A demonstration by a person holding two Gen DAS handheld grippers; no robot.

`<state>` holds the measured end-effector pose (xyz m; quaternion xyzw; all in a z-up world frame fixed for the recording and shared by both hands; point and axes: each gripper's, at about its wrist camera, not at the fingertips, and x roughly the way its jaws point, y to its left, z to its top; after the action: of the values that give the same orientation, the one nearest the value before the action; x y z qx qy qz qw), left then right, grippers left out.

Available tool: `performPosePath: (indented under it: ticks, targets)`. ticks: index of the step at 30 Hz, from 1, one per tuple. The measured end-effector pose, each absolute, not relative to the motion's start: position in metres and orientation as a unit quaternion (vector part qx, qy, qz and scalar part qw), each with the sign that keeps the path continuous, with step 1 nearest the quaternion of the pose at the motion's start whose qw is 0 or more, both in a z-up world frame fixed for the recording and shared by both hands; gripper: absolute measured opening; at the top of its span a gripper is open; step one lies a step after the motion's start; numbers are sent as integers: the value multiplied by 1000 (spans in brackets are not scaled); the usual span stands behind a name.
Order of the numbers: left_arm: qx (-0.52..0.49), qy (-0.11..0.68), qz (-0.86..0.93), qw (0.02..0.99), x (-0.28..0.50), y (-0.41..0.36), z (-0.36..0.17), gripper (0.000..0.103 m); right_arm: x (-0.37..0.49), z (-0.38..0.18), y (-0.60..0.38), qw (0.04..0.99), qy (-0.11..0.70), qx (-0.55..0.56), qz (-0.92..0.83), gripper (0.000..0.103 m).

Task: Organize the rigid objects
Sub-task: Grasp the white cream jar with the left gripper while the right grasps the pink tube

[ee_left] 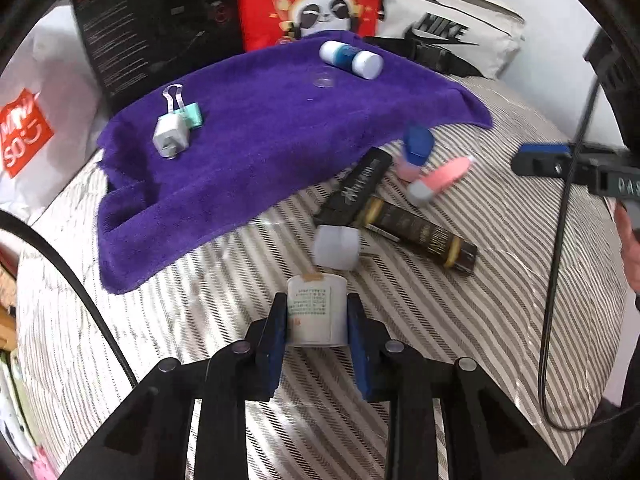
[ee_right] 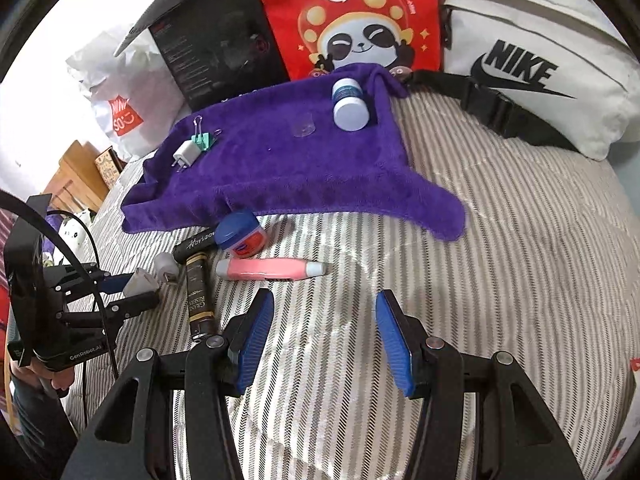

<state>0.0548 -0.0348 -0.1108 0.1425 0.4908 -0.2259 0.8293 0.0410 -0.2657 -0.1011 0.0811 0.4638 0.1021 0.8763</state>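
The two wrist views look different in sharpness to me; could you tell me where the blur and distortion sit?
Left wrist view: the pink tube and blue-lidded jar are smeared, the small white bottle between the pads fairly crisp. Right wrist view: sharp throughout. Both: fisheye bends the striped bedcover, black corners.

A white labelled bottle stands pinched between gripper pads near the striped bedspread's front edge; tubes and a blue-lidded jar lie beside the purple towel.

- You are looking at a purple towel of fuzzy, matt cloth.
- You are gripping a smooth, matt white plastic bottle.
- You are working over striped quilted bedding.
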Motion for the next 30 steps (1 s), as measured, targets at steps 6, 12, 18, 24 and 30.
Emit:
performPosePath:
  ticks: [6, 12, 18, 24, 30]
  targets:
    - [100, 488, -192, 845, 72, -14, -103, 27, 51, -109, -250, 872, 471, 59, 119, 53]
    - [88, 495, -194, 842, 78, -9, -109, 27, 67, -118, -229, 866, 476, 8, 152, 54]
    - [77, 497, -199, 841, 78, -7, -113, 27, 80, -126, -210, 863, 470, -60, 176, 66]
    - [74, 497, -204, 840, 78, -5, -113, 27, 83, -127, -201, 865, 453, -104, 190, 57]
    - [71, 495, -205, 842, 77, -4, -112, 27, 66, -123, -198, 848, 459, -119, 237, 23]
